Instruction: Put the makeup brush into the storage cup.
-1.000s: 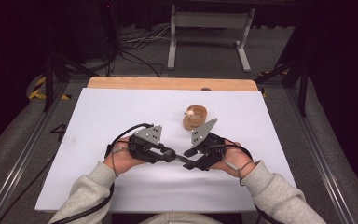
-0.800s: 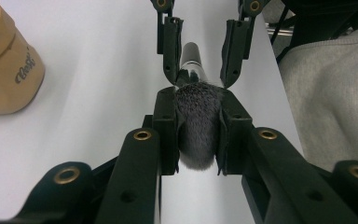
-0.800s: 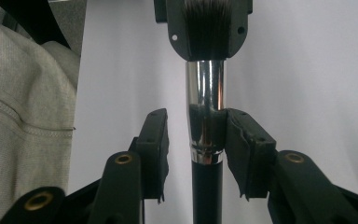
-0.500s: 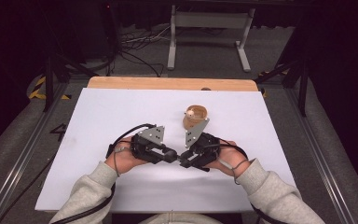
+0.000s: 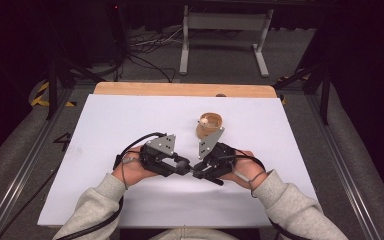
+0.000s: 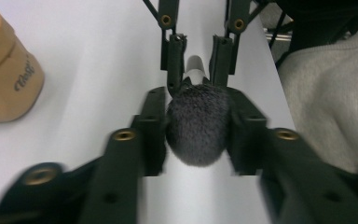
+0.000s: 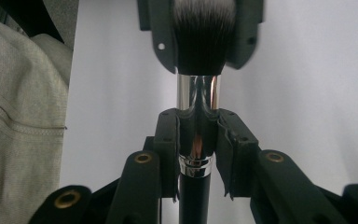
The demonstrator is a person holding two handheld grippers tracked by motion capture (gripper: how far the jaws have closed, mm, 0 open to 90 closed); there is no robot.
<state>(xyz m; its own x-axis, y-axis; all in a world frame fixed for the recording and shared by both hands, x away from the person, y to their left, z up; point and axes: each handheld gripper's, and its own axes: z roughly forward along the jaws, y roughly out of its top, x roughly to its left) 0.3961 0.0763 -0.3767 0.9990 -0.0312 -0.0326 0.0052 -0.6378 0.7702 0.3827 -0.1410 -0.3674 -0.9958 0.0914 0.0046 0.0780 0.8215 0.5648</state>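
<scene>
Gleaming chrome-ferruled makeup brush (image 7: 198, 107) (dark bristles)

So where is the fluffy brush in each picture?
High view: makeup brush, low centre, between the two grippers.
Left gripper view: centre, its dark bristles face the camera.
Right gripper view: centre, shiny ferrule between the jaws, bristles at top.
Shared landmark: the white table sheet.

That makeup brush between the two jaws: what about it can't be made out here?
- Handle end: the brush runs off the bottom edge of the right gripper view.
- Its shaft: in the left gripper view, the bristle head hides it.
- Whole brush: high view, too small, covered by the left gripper and right gripper.
</scene>
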